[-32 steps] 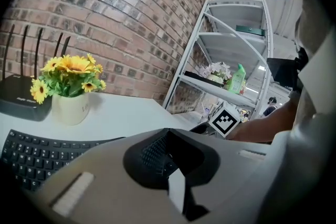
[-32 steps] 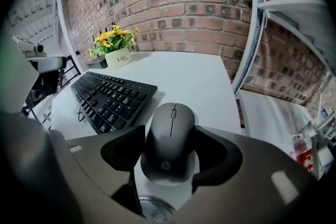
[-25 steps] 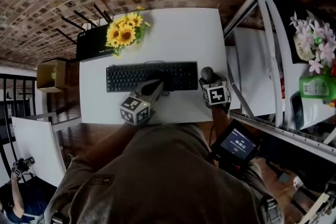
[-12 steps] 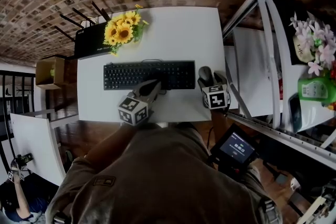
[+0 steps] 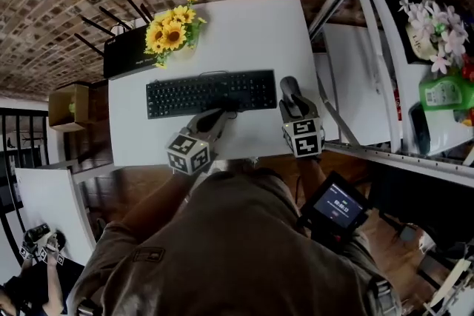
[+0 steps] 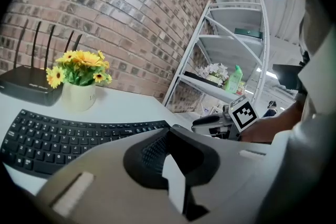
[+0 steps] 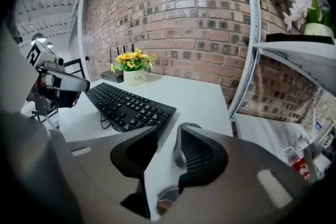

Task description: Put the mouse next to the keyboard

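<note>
Right gripper view shows the right gripper [image 7: 167, 134] with its jaws about half spread. Only the white table [image 7: 205, 94] is seen through the gap, and no thing stands between the pads. These jaws have just been closing, and they close on nothing. The mouse [image 7: 190, 126] lies on the table just past the tip of the right-hand jaw. It is not touched, and only its grey top is visible there.

In the left gripper view the left gripper [image 6: 168, 134] has its jaw tips together and holds nothing. It points over the near edge of the keyboard [image 6: 63, 134].

In the head view the mouse lies just beside the right end of the keyboard, a small gap between them.

Compared with one second ago, the mouse keeps the same place beside the keyboard. The right gripper has drawn back a little from it, so more of the jaws now shows between the marker cube and the mouse. The left gripper stays at about the same place, at the front of the keyboard.
</note>
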Demonstrator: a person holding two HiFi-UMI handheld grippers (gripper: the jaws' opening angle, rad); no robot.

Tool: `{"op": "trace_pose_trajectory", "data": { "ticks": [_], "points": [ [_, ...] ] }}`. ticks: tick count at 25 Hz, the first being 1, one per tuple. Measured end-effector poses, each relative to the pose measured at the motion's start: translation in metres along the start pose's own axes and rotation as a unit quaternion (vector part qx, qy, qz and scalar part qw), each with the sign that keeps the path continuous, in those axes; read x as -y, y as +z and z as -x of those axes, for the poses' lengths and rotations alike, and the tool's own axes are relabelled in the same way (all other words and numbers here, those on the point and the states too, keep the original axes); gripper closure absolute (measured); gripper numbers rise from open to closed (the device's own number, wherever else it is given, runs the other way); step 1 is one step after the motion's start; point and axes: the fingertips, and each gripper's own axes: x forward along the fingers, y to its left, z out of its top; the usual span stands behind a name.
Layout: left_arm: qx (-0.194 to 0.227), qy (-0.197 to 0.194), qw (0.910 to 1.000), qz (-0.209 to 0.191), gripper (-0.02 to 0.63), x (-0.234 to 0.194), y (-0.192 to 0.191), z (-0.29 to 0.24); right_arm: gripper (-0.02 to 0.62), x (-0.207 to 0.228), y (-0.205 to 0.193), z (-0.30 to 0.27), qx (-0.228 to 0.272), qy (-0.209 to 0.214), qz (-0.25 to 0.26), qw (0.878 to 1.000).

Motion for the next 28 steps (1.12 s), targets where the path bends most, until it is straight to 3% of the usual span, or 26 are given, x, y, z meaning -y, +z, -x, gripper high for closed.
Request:
{"op": "trace_pose_trajectory", "data": {
  "ticks": [13, 21, 28],
  "points": [
    [0.042, -0.012, 0.9988, -0.019, 0.604, 0.005, -0.006, 0.094, 0.580, -0.110, 0.015, 0.063, 0.087, 0.033, -0.027, 0.995],
    [0.065, -0.018, 0.9974, -0.025, 0.604, 0.008, -0.020, 0.152, 0.581, -0.186, 0.007, 0.108, 0.122, 0.062, -0.053, 0.989],
    [0.067, -0.011, 0.9972, -0.031, 0.604, 0.016, -0.038, 0.178, 0.581, -0.219, -0.008, 0.134, 0.125, 0.071, -0.051, 0.988]
  ]
}}
